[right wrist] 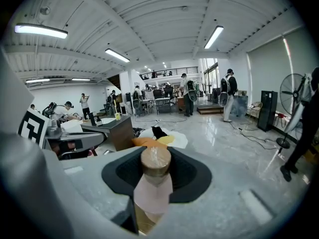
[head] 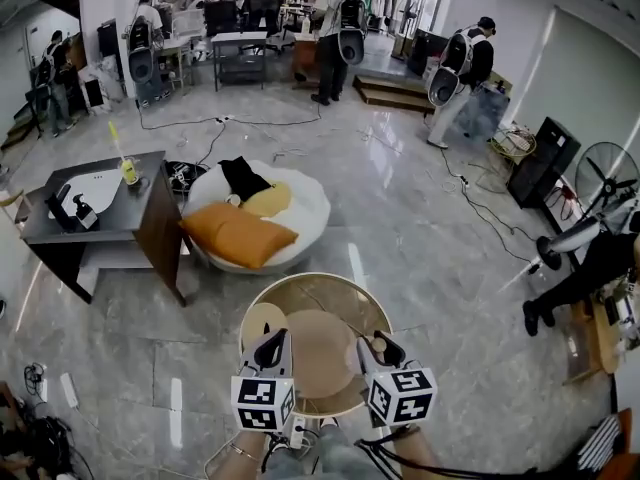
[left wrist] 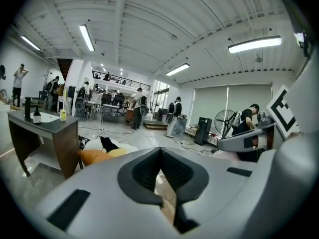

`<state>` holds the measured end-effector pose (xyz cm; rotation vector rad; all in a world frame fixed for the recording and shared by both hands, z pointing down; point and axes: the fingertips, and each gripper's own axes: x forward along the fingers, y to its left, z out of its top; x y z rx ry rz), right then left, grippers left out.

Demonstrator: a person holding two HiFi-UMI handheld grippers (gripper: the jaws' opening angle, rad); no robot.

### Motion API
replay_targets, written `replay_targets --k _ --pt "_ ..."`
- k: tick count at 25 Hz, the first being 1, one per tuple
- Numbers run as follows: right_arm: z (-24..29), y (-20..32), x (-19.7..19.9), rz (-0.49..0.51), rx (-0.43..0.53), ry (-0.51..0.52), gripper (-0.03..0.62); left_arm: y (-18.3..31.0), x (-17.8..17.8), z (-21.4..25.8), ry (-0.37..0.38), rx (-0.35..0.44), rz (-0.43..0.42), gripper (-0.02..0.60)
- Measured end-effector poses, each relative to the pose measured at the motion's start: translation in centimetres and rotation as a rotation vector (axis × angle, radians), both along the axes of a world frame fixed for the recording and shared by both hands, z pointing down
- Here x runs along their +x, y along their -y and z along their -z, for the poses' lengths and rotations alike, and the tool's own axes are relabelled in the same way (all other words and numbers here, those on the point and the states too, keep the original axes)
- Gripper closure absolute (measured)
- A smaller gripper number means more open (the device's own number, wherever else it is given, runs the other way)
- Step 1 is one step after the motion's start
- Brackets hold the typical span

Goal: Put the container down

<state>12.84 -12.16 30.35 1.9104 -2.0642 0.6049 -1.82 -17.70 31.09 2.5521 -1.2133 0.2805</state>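
The right claw [right wrist: 156, 157] is pinching the container [right wrist: 152, 189], a pale pink bottle with a wooden cap. It stands upright between the pads, low in the centre of the right gripper view. The left claw [left wrist: 160, 156] is pressed together with nothing in it.

In the head view both claws sit at the bottom of the frame, over the near part of the round desk [head: 300, 282], with the container toward the desk's right side. Whether its base touches the top cannot be told.

The step in hand looks like the set-down itself, not yet finished. The next move calls for lowering the container straight until it rests flat, then spreading the pads and drawing back without tipping it.
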Motion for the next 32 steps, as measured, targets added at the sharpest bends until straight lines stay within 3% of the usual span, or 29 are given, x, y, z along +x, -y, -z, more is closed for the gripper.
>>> replay_targets --k 5,20,32 --pt "-0.6 1.4 2.6 0.011 0.003 0.012 0.464 1.6 1.4 -0.3 0.032 0.010 0.041 0.589" --pt "-6.6 4.9 5.3 0.000 -0.054 0.040 0.464 4.7 2.3 -6.6 0.070 -0.084 0.115 0.589" --pt "-16.3 6.3 6.3 -0.031 -0.131 0.079 0.464 4.9 4.8 -15.8 0.082 -0.174 0.088 0.589"
